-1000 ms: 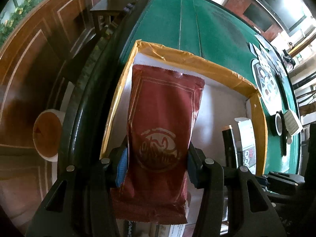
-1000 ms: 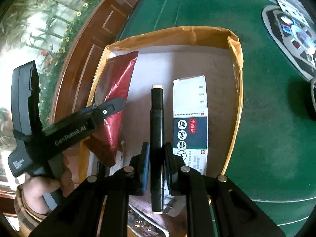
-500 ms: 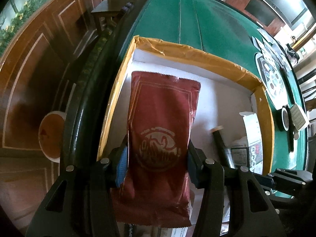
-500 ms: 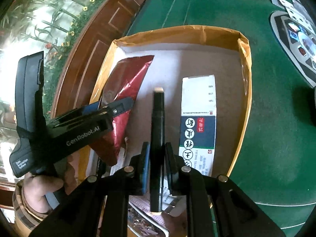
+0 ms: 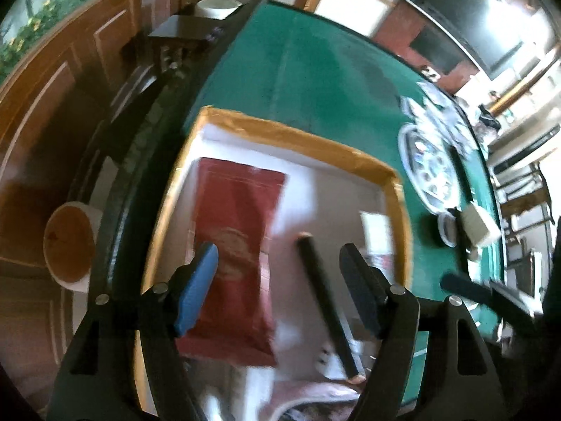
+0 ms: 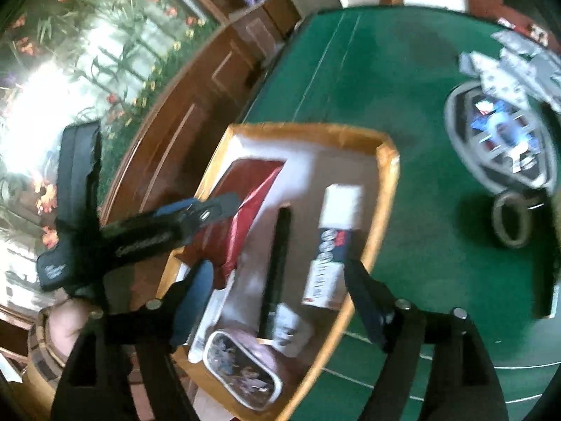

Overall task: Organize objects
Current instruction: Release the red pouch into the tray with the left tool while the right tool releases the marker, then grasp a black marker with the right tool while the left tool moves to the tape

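Observation:
A cardboard box [image 5: 305,142] with a white floor sits on the green table. In it lie a dark red foil packet [image 5: 235,245], a black marker [image 5: 324,301] and a white and blue carton [image 6: 333,238]. My left gripper [image 5: 280,291] is open above the box, with the packet lying flat below it. My right gripper [image 6: 277,301] is open above the box; the marker [image 6: 277,266] lies on the box floor between its fingers. The left gripper [image 6: 196,214] also shows in the right wrist view, over the packet [image 6: 245,203]. Both views are blurred.
A printed tin [image 6: 242,368] and papers lie at the box's near end. A round chip tray [image 6: 501,140] with cards, and a small ring-shaped dish [image 6: 510,222], sit on the green felt [image 6: 350,80] to the right. The table's dark padded rim [image 5: 115,231] and a bowl [image 5: 70,242] lie left.
Both grippers opened and pulled back up from the box. The red packet and the black marker were let go and now lie on the box floor.

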Motion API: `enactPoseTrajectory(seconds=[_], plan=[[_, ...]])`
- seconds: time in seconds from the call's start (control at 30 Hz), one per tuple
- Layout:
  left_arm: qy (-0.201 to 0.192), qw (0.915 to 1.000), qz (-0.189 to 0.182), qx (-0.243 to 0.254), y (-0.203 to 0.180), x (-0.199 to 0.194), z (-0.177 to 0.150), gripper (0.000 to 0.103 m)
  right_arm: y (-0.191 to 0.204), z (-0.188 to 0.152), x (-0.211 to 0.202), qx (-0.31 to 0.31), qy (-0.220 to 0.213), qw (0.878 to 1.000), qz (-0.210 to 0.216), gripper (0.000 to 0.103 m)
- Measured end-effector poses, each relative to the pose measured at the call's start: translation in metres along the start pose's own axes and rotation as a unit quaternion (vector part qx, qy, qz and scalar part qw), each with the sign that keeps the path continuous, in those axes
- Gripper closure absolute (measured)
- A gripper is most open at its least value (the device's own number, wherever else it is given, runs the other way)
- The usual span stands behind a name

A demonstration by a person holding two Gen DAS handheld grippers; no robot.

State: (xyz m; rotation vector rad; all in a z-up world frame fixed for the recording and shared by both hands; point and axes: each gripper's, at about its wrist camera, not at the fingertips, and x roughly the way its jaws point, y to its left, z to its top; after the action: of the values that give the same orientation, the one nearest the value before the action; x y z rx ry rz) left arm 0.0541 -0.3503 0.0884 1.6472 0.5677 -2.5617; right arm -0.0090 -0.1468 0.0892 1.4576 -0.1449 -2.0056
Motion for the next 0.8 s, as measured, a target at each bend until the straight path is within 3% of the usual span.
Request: enactPoseTrajectory(seconds=[0.23, 0.3, 0.47, 0.63, 0.8], plan=[[0.012, 0.9985, -0.048, 0.024, -0.057, -0.008, -0.005, 0.029, -0.049, 0.004, -0.029, 0.044, -0.038, 0.998, -0.028, 0.021], [0.018, 0.9971, -0.059, 0.044, -0.081, -0.005, -0.007, 0.024, -0.069, 0.002, -0.040, 0.067, -0.049, 0.996, -0.035, 0.021], [0.042, 0.9925, -0.086, 0.076, -0.130, 0.009, -0.022, 0.024, -0.113, -0.001, -0.077, 0.090, -0.085, 0.990, -0.070, 0.021], [0.088, 0.9799, -0.137, 0.115, -0.177, 0.033, -0.037, 0.023, -0.149, -0.007, -0.106, 0.121, -0.102, 0.985, -0.073, 0.021], [0.114, 0.9737, -0.140, 0.139, -0.210, 0.053, -0.048, 0.023, -0.174, -0.019, -0.138, 0.136, -0.126, 0.980, -0.071, 0.020]])
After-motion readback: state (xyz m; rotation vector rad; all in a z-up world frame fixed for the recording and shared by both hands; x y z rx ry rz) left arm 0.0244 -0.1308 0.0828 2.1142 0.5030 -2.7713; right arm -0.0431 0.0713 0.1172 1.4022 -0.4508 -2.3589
